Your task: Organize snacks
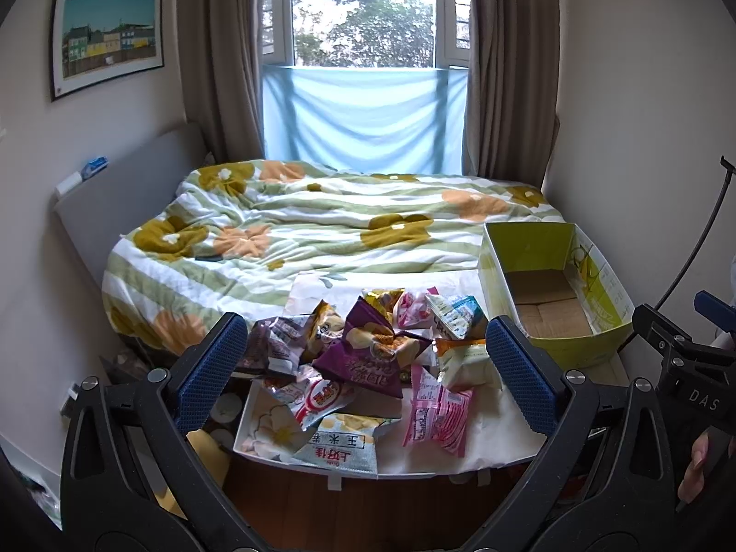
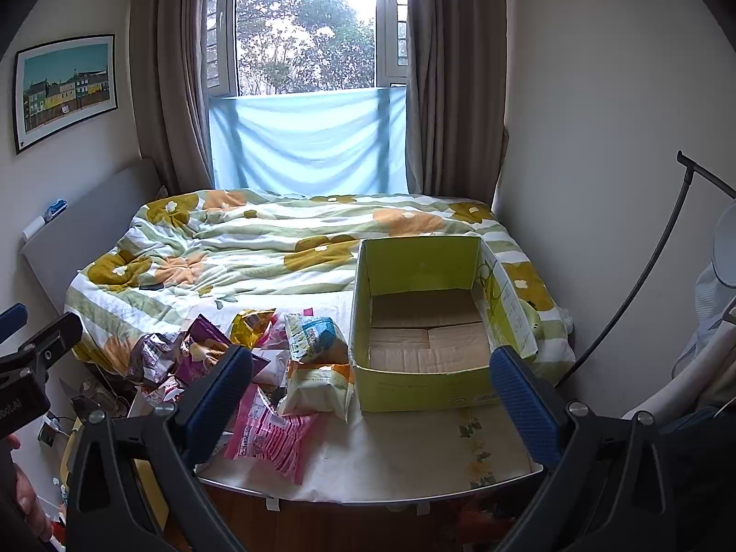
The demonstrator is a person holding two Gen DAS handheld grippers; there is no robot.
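A pile of snack packets [image 1: 368, 359] lies on the near end of the bed: a purple chip bag [image 1: 368, 354], a pink packet [image 1: 437, 414], a grey-white packet [image 1: 340, 448], a blue-white packet [image 1: 453, 315]. An empty yellow-green cardboard box [image 1: 552, 294] stands to their right. My left gripper [image 1: 368, 372] is open and empty, held above the pile. My right gripper [image 2: 372, 395] is open and empty, in front of the box [image 2: 428, 322], with the pink packet [image 2: 271, 432] and a cream-orange packet [image 2: 317, 388] at its left.
The bed has a rumpled flowered quilt [image 1: 322, 221] and a grey headboard [image 1: 119, 202] at left. Walls stand close on the right. A black lamp stem [image 2: 644, 276] curves beside the bed. Wooden floor [image 1: 368, 506] lies below the bed edge.
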